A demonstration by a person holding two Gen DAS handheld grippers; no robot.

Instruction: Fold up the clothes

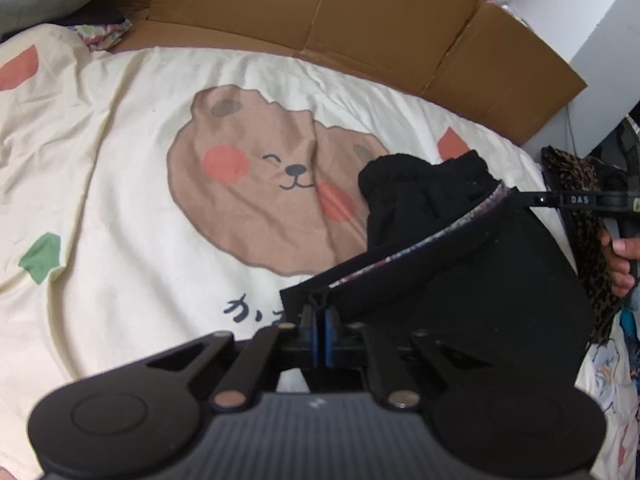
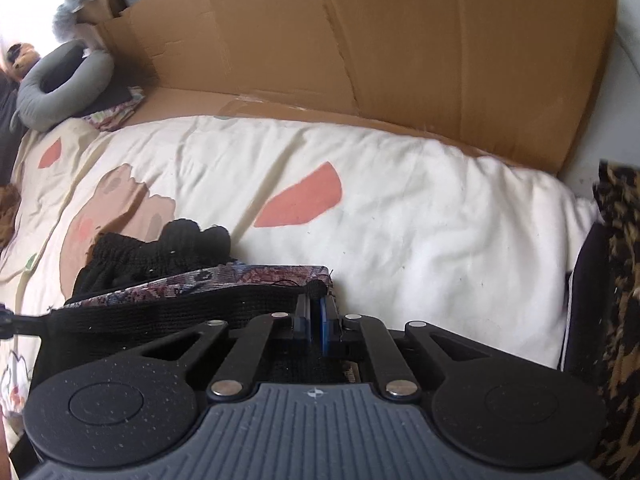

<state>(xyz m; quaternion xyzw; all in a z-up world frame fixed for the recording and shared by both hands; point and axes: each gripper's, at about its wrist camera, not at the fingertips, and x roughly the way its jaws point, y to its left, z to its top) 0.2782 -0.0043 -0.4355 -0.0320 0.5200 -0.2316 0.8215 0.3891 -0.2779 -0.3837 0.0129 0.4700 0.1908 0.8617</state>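
Stretching between both grippers, the black garment (image 1: 460, 264) hangs just above the bed (image 1: 120, 200). The left gripper (image 1: 320, 316) and right gripper (image 2: 318, 308) each pinch a waistband end, so the band runs crosswise, the rest bunched beyond.

A cream bedspread (image 1: 120, 208) printed with a smiling brown bear face (image 1: 260, 176), coral patches (image 2: 304, 200) and a green patch (image 1: 40, 258) covers the bed. Flattened cardboard (image 2: 360, 40) stands along the bed's far edge. A grey neck pillow (image 2: 60, 84) lies at the far left corner. Leopard-print fabric (image 2: 620, 248) sits off the right edge.
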